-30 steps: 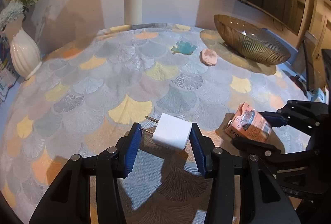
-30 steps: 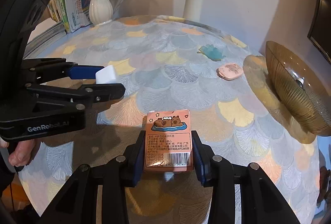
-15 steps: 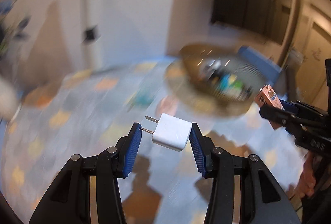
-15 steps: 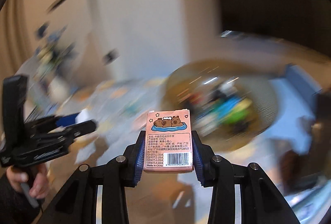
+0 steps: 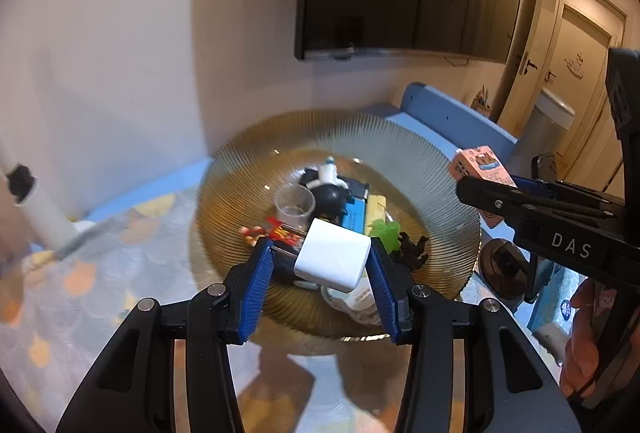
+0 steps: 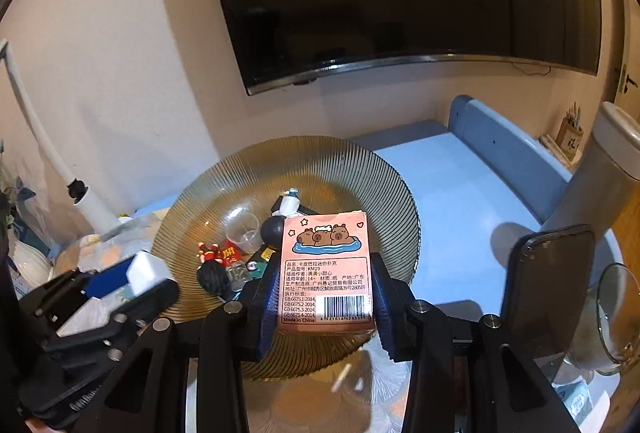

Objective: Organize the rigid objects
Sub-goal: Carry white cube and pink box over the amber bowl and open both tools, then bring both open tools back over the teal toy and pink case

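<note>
Left tool (image 5: 320, 265) clenched on white charger (image 5: 333, 260), prongs pointing left. Right tool (image 6: 325, 297) clenched on pink card box (image 6: 325, 273), long axis upright. Both hang above near rim of gold bowl (image 6: 360, 169); contents lie just beyond. Left tool closer to centre.

A round table (image 6: 460, 201), part bare blue, part covered by a scallop-patterned cloth (image 5: 80, 273) at lower left, carries a ribbed amber glass bowl (image 6: 360, 169) at centre, a white vase (image 6: 28, 265) far left and a phone (image 6: 548, 273) at right.
</note>
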Available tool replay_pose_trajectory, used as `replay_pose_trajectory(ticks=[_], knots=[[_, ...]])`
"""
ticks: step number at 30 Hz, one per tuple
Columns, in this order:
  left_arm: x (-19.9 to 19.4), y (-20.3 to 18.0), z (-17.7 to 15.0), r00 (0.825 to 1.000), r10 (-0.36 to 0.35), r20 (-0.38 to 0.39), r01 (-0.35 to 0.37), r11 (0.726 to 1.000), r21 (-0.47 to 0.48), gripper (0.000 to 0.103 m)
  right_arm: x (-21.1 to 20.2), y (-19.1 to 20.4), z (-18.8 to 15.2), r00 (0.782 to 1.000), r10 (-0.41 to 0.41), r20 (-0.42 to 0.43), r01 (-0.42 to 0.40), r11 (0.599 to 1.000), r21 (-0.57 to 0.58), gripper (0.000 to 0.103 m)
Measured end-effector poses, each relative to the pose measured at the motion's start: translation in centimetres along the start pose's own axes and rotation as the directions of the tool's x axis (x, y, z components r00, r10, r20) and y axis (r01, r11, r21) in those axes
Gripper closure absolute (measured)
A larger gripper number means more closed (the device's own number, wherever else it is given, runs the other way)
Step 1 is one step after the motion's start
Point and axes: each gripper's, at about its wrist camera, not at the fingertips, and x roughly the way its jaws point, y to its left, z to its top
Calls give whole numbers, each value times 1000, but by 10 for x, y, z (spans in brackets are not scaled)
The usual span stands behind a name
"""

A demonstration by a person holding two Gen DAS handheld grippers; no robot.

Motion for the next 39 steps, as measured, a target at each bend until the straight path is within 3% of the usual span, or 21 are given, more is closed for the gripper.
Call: replay_pose_trajectory(ticks=[3, 4, 5, 6, 9, 11, 17, 21, 23, 28, 32, 36, 39], knots=[[11, -2, 7, 1000, -10, -2, 9, 1000, -18, 58, 3, -7, 8, 1000, 13, 5, -13, 1000, 18, 60], [12, -2, 9, 1000, -26, 0, 26, 999, -25, 45, 4, -9, 11, 1000, 12, 2, -12, 999, 35, 56], [11, -2, 11, 999, -40, 1, 40, 999, -29, 34, 6, -11, 13, 1000, 18, 6, -19, 999, 47, 42], [10, -2, 12, 999, -41, 0, 41, 999, -32, 26, 4, -12, 14, 1000, 25, 15, -26, 998, 57, 39], [-16, 3, 10, 996, -16, 82, 18, 999, -28, 26, -5, -10, 12, 998, 39, 42, -40, 999, 36, 39], [-32, 15, 5, 996, -15, 91, 21, 998, -57, 26, -14, -3, 6, 998, 35, 48, -36, 999, 13, 39], [-94, 56, -23, 989, 55, 137, -35, 989, -146, 26, -39, 43, -22, 988, 144, 49, -140, 987, -79, 38], [-135, 84, -73, 975, 172, 141, -142, 969, -203, 14, -52, 89, -64, 970, 242, 39, -233, 959, -163, 19], [-138, 97, -107, 966, 228, 118, -195, 951, -242, 14, -47, 114, -96, 964, 265, 24, -253, 943, -217, 19], [-117, 131, -176, 922, 387, -28, -380, 887, -263, 15, 1, 151, -150, 980, 178, -89, -196, 936, -293, 19], [-107, 152, -204, 913, 402, -66, -401, 855, -330, 15, 15, 145, -163, 983, 145, -109, -169, 952, -256, 19], [-109, 154, -205, 923, 382, -44, -373, 862, -343, 14, 22, 142, -161, 987, 113, -116, -137, 962, -234, 19], [-108, 152, -205, 919, 392, -47, -385, 860, -334, 14, 26, 144, -161, 988, 80, -129, -110, 963, -247, 19]])
